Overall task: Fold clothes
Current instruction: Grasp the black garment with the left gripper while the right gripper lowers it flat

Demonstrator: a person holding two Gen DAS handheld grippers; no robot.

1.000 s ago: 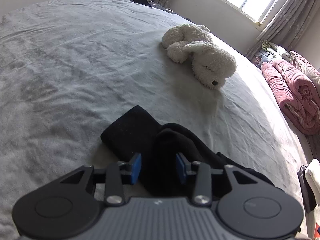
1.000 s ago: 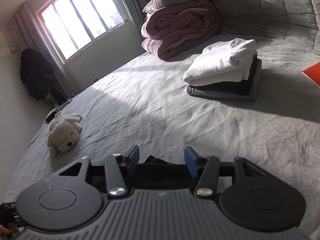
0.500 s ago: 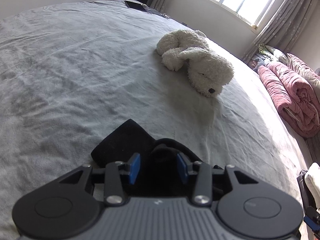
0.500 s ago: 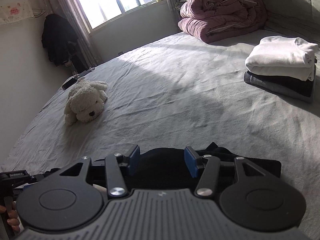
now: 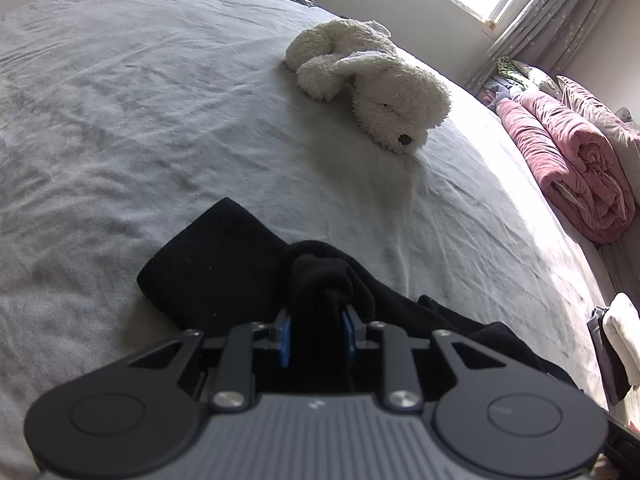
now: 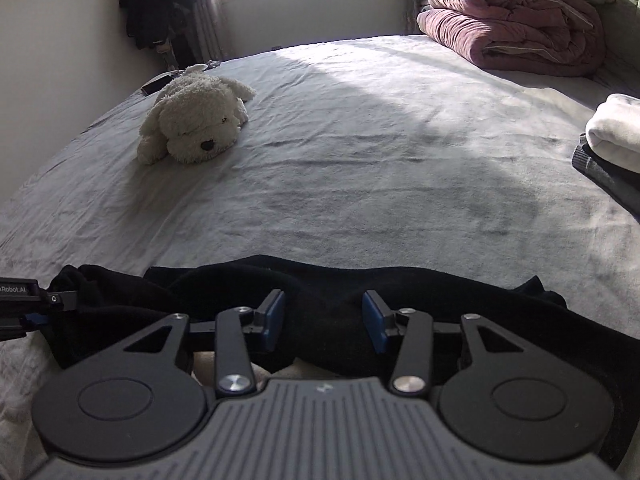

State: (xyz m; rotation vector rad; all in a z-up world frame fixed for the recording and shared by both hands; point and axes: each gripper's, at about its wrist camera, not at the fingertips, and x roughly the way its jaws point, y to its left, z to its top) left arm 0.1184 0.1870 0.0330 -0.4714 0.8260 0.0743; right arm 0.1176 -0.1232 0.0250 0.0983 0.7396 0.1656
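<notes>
Left claw (image 5: pixel 316 334) closing, pinching a bunched ridge of the black garment (image 5: pixel 224 264) at lower centre; right claw (image 6: pixel 324 326) closing, apart, cloth between, unpressed; folded stack (image 6: pixel 612 148) at right edge done; garment on bed (image 6: pixel 360 168) unfolded.

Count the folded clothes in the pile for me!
3: a white folded garment on top, a black one beneath, a grey one at bottom. More may be hidden off-frame.
</notes>
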